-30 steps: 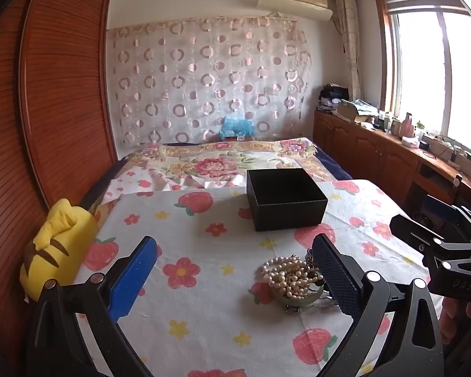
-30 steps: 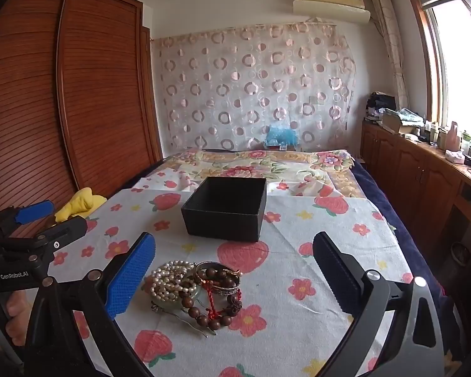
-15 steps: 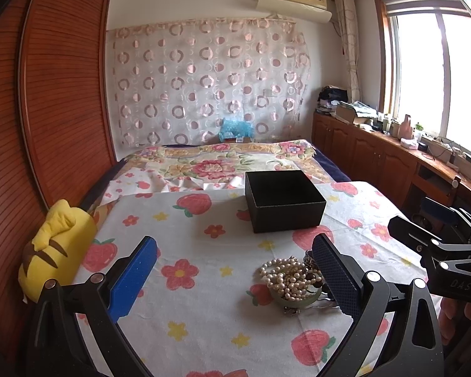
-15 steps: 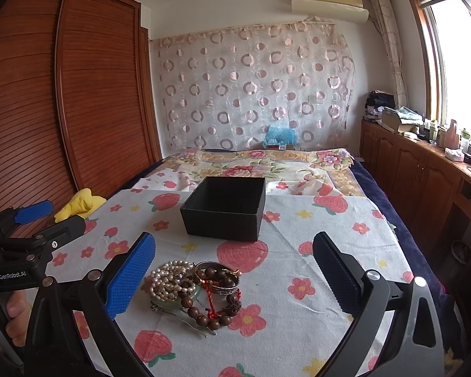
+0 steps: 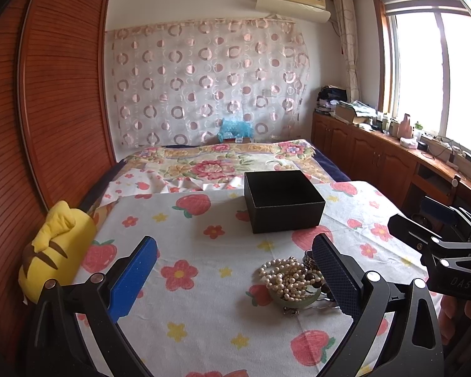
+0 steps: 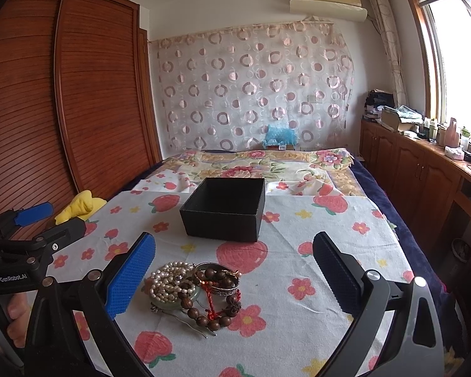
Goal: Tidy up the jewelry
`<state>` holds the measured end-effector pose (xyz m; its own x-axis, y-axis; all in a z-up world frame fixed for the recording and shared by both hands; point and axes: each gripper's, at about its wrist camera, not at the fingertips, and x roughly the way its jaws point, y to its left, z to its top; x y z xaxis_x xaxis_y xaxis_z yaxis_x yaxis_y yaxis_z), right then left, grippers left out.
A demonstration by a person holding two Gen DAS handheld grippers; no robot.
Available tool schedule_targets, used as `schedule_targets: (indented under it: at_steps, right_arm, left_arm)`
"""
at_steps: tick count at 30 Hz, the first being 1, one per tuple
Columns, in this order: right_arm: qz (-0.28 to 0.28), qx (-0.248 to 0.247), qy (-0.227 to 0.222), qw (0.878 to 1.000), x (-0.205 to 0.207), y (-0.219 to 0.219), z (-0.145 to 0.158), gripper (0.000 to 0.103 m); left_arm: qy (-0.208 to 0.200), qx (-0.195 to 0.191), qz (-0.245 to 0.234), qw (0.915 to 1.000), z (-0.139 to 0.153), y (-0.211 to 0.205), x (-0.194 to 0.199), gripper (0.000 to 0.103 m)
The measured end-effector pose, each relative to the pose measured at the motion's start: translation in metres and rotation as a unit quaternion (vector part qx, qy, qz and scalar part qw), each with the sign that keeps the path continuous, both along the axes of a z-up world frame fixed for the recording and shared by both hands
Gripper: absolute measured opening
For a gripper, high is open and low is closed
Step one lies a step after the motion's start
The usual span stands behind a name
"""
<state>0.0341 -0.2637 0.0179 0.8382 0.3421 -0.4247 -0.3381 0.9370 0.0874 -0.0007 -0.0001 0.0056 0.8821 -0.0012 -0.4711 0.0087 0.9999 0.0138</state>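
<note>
A pile of jewelry lies on the strawberry-print cloth: a pearl strand [image 6: 169, 279] [image 5: 282, 275] on a green bangle [image 5: 293, 301], a silver bangle [image 6: 218, 278], a brown bead bracelet [image 6: 204, 311] with red cord and a hairpin [image 6: 185, 320]. An open black box [image 6: 226, 209] [image 5: 282, 201] stands behind the pile. My left gripper [image 5: 232, 267] is open and empty, left of the pile. My right gripper [image 6: 234, 267] is open and empty, with the pile between its fingers, near the left one.
A yellow plush toy [image 5: 55, 248] lies at the cloth's left edge by the wooden wardrobe [image 5: 62, 94]. The bed with a floral blanket [image 5: 219, 163] lies behind. Wooden cabinets [image 6: 424, 172] with clutter run along the right wall under the window.
Both views have shifted only slightly; the grippers stay open and the jewelry and box have not moved.
</note>
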Motion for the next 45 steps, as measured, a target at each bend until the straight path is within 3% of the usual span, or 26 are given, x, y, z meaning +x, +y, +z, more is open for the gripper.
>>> schedule_targets:
  at_steps: [45]
  right_arm:
    - [0.001,0.007,0.002,1.000,-0.0011,-0.0031,-0.0005,0.101]
  left_arm:
    - [-0.001,-0.001,0.000,1.0000,0.0016,-0.0051,0.0003,0.095]
